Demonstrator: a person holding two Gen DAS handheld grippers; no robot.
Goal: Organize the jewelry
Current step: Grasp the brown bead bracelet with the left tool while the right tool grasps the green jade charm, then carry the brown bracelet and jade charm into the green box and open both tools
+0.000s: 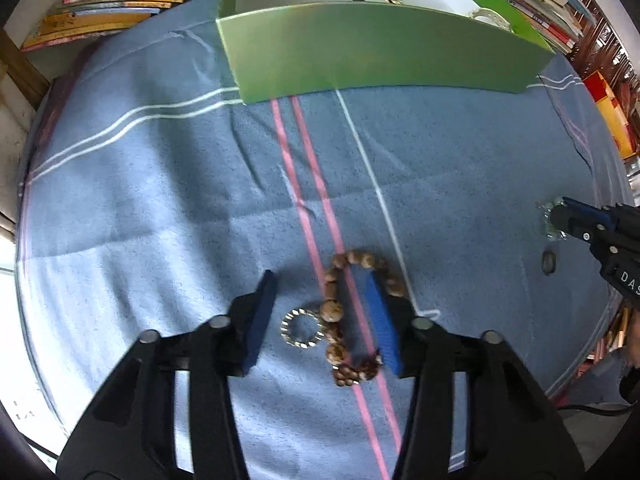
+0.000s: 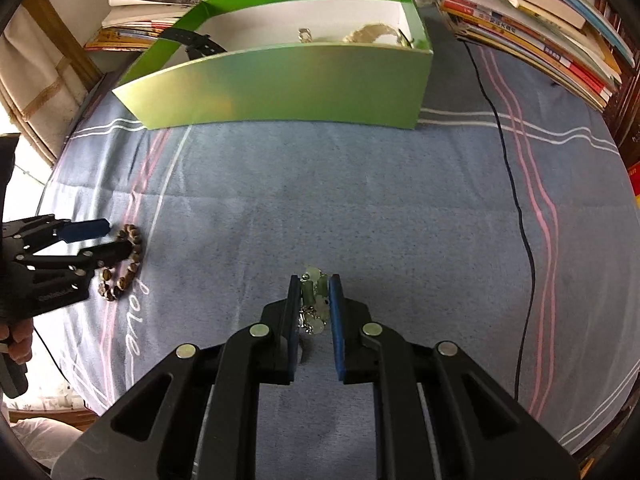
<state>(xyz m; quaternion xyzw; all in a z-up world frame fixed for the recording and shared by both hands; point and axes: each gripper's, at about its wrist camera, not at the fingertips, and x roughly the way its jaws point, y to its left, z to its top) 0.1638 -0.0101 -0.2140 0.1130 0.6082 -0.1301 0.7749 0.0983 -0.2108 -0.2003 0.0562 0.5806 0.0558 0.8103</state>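
Observation:
A brown wooden-bead bracelet [image 1: 334,312] and a small silver ring [image 1: 302,328] lie on the blue striped cloth [image 1: 160,200]. My left gripper [image 1: 320,280] points down over them. Its right pad [image 1: 380,316] sits inside the bracelet's loop, and its left pad [image 1: 262,316] stands clear of the ring, so the jaws are open. In the right wrist view the left gripper [image 2: 118,236] reaches into the brown bracelet [image 2: 130,264]. My right gripper [image 2: 315,284] is shut on a pale green bead bracelet [image 2: 316,300]. From the left wrist view, the right gripper [image 1: 556,218] is at the far right.
A green open box [image 2: 280,88] stands at the back with a black strap [image 2: 196,42] and pale jewelry [image 2: 372,34] inside. Book stacks [image 2: 540,32] line the far edges. A black cable [image 2: 520,220] crosses the cloth on the right. A small dark charm [image 1: 549,263] lies by the right gripper.

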